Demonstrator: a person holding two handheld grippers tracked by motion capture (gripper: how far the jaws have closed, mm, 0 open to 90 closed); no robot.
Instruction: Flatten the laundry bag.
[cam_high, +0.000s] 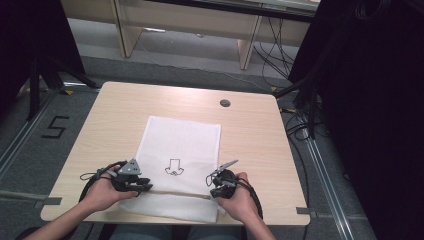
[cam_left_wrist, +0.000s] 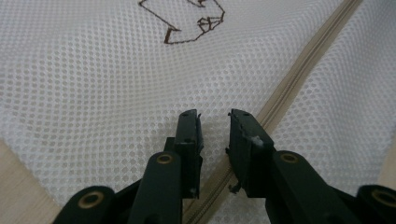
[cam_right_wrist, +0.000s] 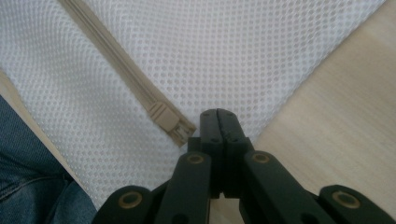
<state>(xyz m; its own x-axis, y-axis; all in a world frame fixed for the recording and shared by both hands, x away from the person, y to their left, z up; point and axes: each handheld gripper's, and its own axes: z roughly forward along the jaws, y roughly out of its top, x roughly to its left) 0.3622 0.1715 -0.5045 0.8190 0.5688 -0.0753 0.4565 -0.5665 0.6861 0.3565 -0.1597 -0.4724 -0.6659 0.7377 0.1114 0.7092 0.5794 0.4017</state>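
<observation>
Bag: a white mesh laundry bag (cam_high: 181, 150) lies flat on your wooden table (cam_high: 250, 135), its near edge close to the table's front edge, between your two hands.
Print: a small brown line drawing (cam_high: 174, 167) sits on the mesh near the bag's middle (you also see part of it at the top of the left gripper view).
Zipper: a beige zipper (cam_left_wrist: 299, 74) runs across the near part of the bag; in the right gripper view its end, with the slider (cam_right_wrist: 164, 117), lies just beside your right jaws.
Left gripper: your left gripper (cam_high: 131, 180) rests at the bag's near left part, jaws narrow but with a gap between them, mesh under that gap; the pads press on nothing, and the zipper passes just beside the right-hand jaw in its own view.
Right gripper: your right gripper (cam_high: 219, 182) sits at the bag's near right corner, jaws fully together (whether mesh is pinched between the tips I cannot tell).
Person: your jeans (cam_right_wrist: 32, 186) show beyond the table edge.
</observation>
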